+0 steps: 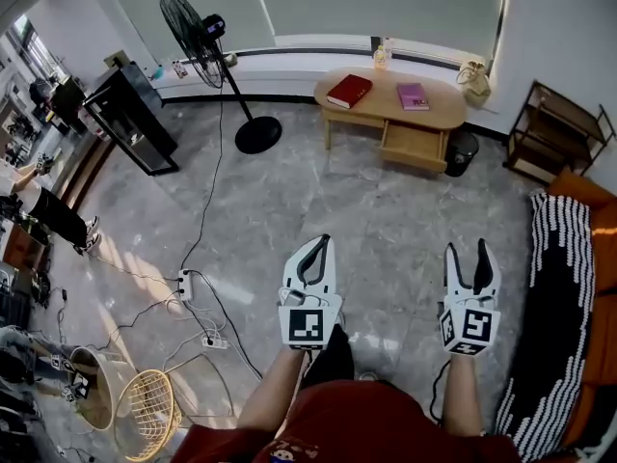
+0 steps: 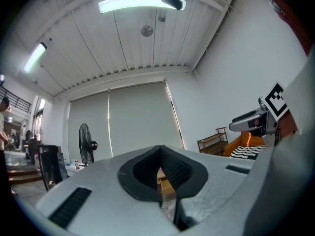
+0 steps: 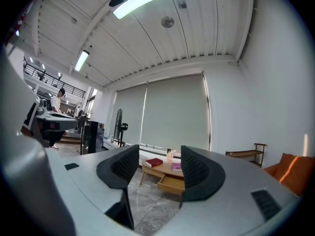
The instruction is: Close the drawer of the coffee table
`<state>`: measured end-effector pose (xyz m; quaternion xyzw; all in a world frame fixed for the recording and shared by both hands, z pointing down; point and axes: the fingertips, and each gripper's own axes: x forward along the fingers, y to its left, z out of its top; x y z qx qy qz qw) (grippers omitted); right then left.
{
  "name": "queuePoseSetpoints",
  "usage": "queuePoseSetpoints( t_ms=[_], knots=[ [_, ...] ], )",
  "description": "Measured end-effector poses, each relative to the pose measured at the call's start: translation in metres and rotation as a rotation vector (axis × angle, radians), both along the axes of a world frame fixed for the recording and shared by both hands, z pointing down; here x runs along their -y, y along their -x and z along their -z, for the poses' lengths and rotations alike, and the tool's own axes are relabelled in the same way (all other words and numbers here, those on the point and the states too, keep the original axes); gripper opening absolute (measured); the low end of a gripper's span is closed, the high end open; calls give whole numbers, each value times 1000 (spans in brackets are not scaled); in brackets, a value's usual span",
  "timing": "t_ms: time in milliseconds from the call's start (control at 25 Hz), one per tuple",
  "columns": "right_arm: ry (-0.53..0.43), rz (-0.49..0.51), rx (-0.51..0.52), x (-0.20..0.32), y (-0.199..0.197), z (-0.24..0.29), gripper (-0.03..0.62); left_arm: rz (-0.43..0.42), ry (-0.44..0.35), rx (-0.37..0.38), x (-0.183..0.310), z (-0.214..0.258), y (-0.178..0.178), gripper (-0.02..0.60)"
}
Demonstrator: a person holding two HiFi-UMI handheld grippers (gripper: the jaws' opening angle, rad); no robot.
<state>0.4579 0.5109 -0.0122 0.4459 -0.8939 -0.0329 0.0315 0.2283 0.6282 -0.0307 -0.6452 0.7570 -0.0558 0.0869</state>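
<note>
The oval wooden coffee table [image 1: 439,114] stands far ahead by the window wall, its drawer [image 1: 415,148] pulled out towards me. A red book [image 1: 349,91] and a pink book [image 1: 413,95] lie on top. Both grippers hang over the marble floor, well short of the table. My left gripper [image 1: 324,242] is shut, tips together and nothing held. My right gripper [image 1: 468,249] is open and empty. The right gripper view frames the table [image 3: 158,170] and drawer [image 3: 172,183] between the jaws of the right gripper [image 3: 160,165]. In the left gripper view the left gripper [image 2: 160,151] hides most of the drawer [image 2: 166,184].
A standing fan [image 1: 204,37] on a round base [image 1: 258,135] is left of the table. Its cable runs to a power strip [image 1: 186,283]. A black bin [image 1: 463,152] and a shelf [image 1: 561,128] stand right of the table. An orange sofa with a striped throw [image 1: 554,287] lines the right side.
</note>
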Motion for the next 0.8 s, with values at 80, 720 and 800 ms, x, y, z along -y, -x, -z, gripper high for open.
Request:
queuePoseSetpoints(
  t_ms=[80,720,800],
  knots=[
    [0,-2,-16,15,23,2,244,-9,-3,-4,16,-1,23,5],
    [50,-4,-63,109,221,-8,247,-36,36,-68,115,-21,212,5],
    [49,-11,-76,115,233,-10,247,-33,37,-75,121,-25,230,5]
  ],
)
